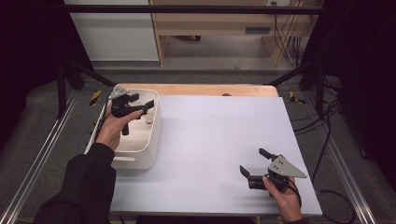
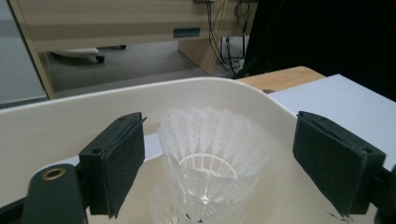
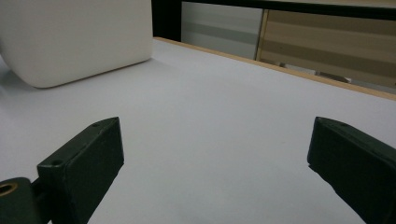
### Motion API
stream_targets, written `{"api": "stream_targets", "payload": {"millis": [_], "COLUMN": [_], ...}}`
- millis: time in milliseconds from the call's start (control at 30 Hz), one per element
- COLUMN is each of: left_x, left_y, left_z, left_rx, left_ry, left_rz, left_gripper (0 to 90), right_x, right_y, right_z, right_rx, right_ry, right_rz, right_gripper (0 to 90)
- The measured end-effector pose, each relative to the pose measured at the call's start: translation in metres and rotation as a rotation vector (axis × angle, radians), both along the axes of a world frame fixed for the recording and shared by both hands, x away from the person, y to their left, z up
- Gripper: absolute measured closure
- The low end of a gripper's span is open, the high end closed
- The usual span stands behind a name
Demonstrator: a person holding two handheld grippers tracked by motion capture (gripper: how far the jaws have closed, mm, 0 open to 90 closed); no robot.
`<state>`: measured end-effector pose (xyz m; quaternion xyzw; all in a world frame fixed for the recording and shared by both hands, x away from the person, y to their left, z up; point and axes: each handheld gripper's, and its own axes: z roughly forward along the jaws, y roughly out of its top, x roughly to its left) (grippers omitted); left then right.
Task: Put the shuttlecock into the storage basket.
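Note:
A white feathered shuttlecock (image 2: 212,163) stands with its skirt up inside a cream plastic bin (image 1: 150,145) at the table's left. My left gripper (image 1: 143,103) hovers over the bin, open, its jaws wide on either side of the shuttlecock without touching it (image 2: 215,163). A second shuttlecock appears to lie below it in the bin. My right gripper (image 1: 254,162) rests low over the white table sheet (image 1: 215,140) at the front right, open, with nothing between its jaws (image 3: 212,158).
The bin's outer wall (image 3: 74,37) stands far left of the right gripper. A wooden table edge (image 1: 201,89) runs along the back. Beyond it are a wooden desk (image 1: 224,23), cables and grey floor. Metal rails flank the table.

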<state>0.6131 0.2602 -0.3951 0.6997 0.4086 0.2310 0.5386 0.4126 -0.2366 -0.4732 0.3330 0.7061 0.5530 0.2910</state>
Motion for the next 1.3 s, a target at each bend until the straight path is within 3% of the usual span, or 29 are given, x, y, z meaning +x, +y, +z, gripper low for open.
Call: {"api": "stream_targets", "payload": {"millis": [100, 200, 1300], "left_x": [-0.0012, -0.0022, -0.0053], "left_y": [0.0001, -0.0002, -0.0025], "left_z": [0.0043, 0.0066, 0.0110], "left_rx": [-0.007, -0.017, -0.036], "left_ry": [-0.033, -0.039, -0.037], "left_rz": [0.003, 0.007, 0.016], "left_gripper": [14.7, 14.0, 9.1], "right_x": [0.0000, 0.0001, -0.0009], "right_y": [-0.0001, 0.0000, 0.0013], "right_z": [0.0001, 0.0001, 0.0010], "right_rx": [0.000, 0.000, -0.010], "right_ry": [0.000, -0.001, -0.001], "right_rz": [0.000, 0.000, 0.004], "right_gripper": [3.7, 3.7, 3.5]}}
